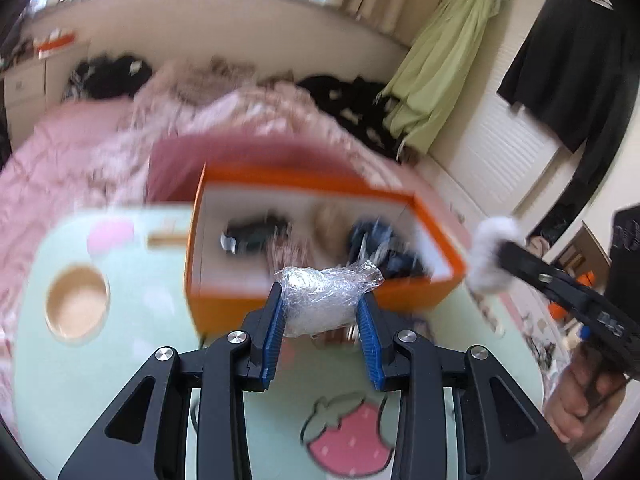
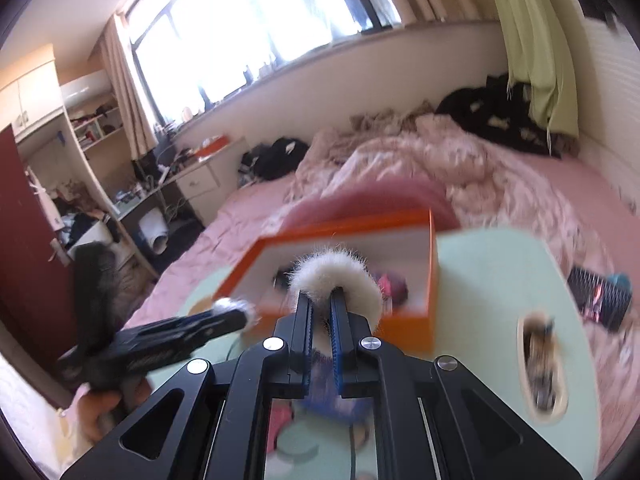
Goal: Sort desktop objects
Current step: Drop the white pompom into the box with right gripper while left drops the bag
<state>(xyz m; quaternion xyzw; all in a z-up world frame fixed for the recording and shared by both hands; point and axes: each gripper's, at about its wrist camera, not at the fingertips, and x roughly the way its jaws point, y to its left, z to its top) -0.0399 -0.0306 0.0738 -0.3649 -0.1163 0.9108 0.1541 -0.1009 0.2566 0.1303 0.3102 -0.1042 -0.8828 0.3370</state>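
Left tool (image 1: 322,312): clamped on crinkled plastic-wrapped bundle (image 1: 326,296), frame centre, at the near rim of the orange box (image 1: 320,184).
Right tool (image 2: 320,312): nearly closed, pinching white fluffy ring (image 2: 334,276), also short of the box.
Box: several items inside. Judged midway; dark item (image 2: 602,296) remains outside, frame right.
Surface: pale green table (image 1: 120,360), strawberry print.
Room: pink bed (image 2: 400,168), window (image 2: 260,12).

The mint-green bench (image 1: 120,380) stands on the pink-sheeted bed (image 2: 256,216). On the bench sits the orange-walled open box (image 1: 440,220), with small blurred items inside. The left claw (image 1: 322,312) holds a crinkled clear plastic-wrapped bundle (image 1: 324,292) just before the box's near wall. The right claw (image 2: 320,312) grips a white fluffy ring (image 2: 336,268) at the box's near edge — right of the bundle. A round wooden cup hole (image 1: 76,304) lies left of the box.
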